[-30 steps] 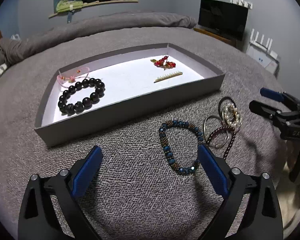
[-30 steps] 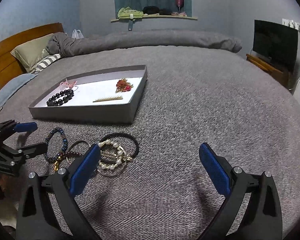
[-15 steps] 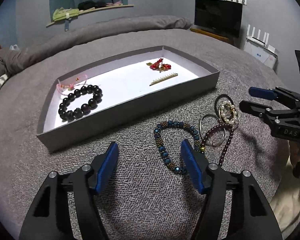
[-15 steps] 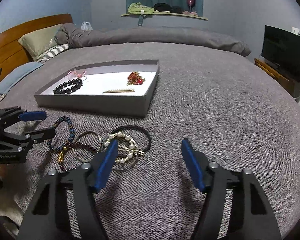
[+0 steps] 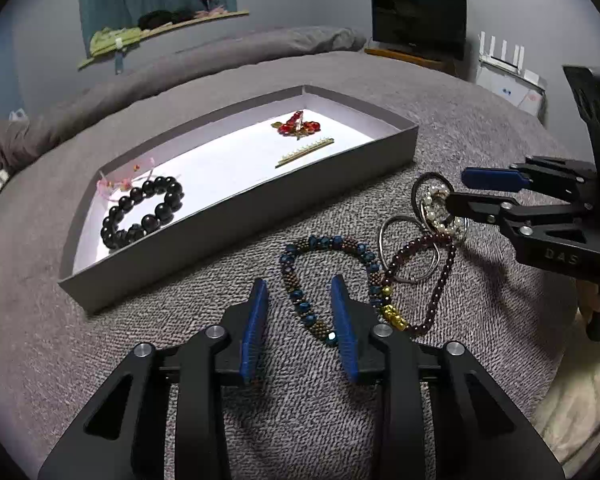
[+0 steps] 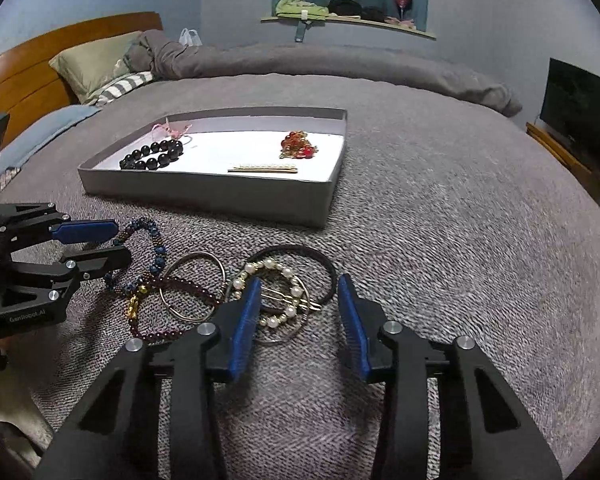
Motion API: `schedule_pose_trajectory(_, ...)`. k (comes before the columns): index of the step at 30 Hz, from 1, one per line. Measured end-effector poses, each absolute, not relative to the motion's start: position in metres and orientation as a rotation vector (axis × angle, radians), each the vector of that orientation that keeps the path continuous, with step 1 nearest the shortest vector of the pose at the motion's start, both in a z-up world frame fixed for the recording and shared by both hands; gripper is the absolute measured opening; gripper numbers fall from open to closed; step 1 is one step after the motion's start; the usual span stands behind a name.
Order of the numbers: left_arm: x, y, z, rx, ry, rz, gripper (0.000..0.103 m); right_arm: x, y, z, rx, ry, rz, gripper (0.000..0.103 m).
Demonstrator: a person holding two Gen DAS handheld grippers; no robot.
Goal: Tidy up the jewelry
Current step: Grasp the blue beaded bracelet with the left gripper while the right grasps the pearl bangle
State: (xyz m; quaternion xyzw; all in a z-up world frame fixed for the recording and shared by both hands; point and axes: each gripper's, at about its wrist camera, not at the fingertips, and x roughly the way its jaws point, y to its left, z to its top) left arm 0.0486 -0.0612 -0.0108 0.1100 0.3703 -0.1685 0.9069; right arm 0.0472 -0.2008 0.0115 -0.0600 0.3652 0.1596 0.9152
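Jewelry pile sits lower centre on the bed, just outside the tray [image 5: 236, 216]. Left claw [image 5: 300, 312] half-open astride the blue bracelet [image 5: 328, 246]; right claw [image 6: 296, 312] half-open over the pearl ring [image 6: 276, 280]. Risk: interlinked pieces drag along once lifted.

1. Tray [image 5: 204, 236]: one.
2. Items inside the tray: four.
3. Loose pieces on the bedspread [image 6: 460, 240]: apparently six, as overlap hinders counting.
4. Grippers: two.
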Motion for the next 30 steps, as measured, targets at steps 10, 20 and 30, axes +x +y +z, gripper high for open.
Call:
schedule_pose_trajectory(10, 0.051, -0.063, -0.014, 0.251, 0.756, -0.355, 0.011, 0.052, -0.202, 0.01, -0.127, 0.75, 0.325, 0.011)
schedule_pose_trajectory(20, 0.048, -0.052, 0.001, 0.193, 0.712, -0.391, 0.007, 0.046, -0.207, 0.021, -0.097, 0.714, 0.343, 0.006)
schedule_pose_trajectory(30, 0.041, -0.039, 0.022, 0.144, 0.651, -0.392, 0.007, 0.043, -0.21, 0.027, -0.081, 0.693, 0.335, 0.006)
